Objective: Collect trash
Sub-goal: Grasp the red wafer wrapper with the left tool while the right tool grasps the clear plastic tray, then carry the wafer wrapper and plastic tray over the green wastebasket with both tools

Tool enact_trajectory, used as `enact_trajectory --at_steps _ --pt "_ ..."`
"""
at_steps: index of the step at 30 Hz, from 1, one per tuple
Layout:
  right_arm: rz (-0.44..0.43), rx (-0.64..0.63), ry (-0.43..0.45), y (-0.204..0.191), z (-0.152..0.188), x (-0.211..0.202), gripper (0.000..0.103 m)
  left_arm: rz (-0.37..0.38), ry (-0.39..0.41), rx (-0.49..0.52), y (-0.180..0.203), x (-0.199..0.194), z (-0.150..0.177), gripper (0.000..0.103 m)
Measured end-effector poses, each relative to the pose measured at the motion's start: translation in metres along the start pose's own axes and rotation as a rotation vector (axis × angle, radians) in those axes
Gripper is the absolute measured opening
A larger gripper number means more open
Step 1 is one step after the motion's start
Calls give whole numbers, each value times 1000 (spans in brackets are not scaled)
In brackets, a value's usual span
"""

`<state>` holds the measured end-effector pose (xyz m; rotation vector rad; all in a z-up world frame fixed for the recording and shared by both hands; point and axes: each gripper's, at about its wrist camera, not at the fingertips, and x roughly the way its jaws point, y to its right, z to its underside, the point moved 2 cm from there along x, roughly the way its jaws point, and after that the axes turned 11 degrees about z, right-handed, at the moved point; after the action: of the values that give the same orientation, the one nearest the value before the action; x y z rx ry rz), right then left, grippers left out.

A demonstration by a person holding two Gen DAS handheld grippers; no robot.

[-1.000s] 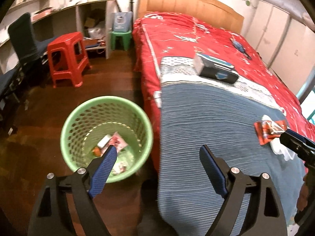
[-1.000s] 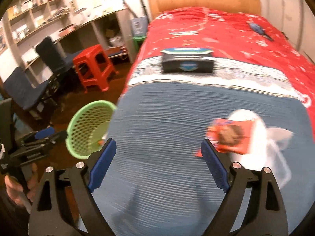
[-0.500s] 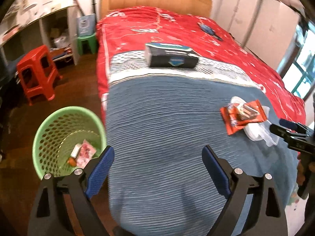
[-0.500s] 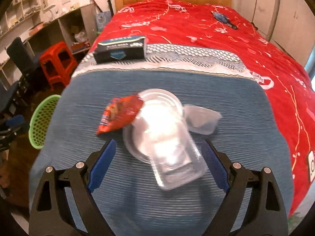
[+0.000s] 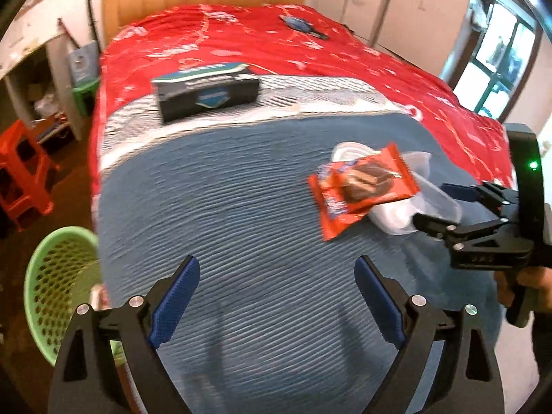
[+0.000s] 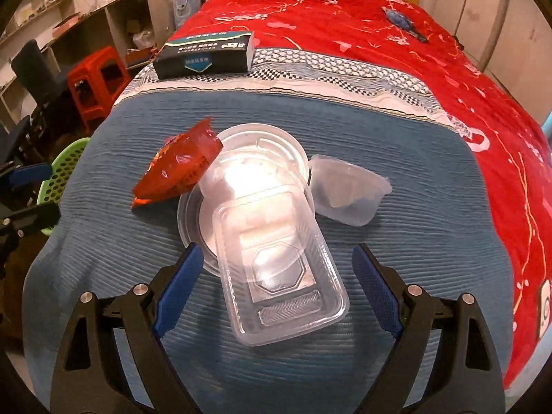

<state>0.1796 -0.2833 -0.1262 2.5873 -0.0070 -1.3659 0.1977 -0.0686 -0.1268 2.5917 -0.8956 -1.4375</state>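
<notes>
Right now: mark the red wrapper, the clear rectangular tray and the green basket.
red wrapper (image 6: 183, 169), right wrist view, middle of the crinkled foil.
clear rectangular tray (image 6: 279, 276), right wrist view, its ribbed floor.
green basket (image 5: 51, 289), left wrist view, perforated inner wall.

The bed (image 6: 310, 372) wears a red patterned cover, with a ribbed blue blanket (image 6: 396, 145) spread over its near end. On the blanket lie a round clear lid (image 6: 272, 145), a clear rectangular tray (image 6: 293, 303) overlapping it, a red snack wrapper (image 6: 179, 169) and a small translucent tub (image 6: 348, 189). A dark box (image 6: 207, 55) sits on the blanket's patterned border, and a small blue object (image 6: 402, 20) lies on the red cover.
</notes>
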Motion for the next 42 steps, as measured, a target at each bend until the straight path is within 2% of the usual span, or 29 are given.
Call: enact_trajectory --at_steps 7,16,22,32,33,36,42 --pt "-31 16 -18 5 4 4 71 83 -15 28 26 25 -22 92" --pt "-65 82 0 22 12 -5 65 77 -68 108 50 59 -32 92" --pt "-101 142 9 36 17 -13 63 121 -70 58 50 76 -41 92" --pt "-102 174 31 45 22 -24 63 206 -65 -56 46 94 -55 92" --pt "-103 176 32 45 23 -24 63 210 -65 -65 45 95 -55 90" --pt "-105 182 38 44 23 -28 63 226 -66 -91 40 98 -56 75" --pt "-112 192 54 41 23 -36 62 242 -21 -94 38 83 -52 66"
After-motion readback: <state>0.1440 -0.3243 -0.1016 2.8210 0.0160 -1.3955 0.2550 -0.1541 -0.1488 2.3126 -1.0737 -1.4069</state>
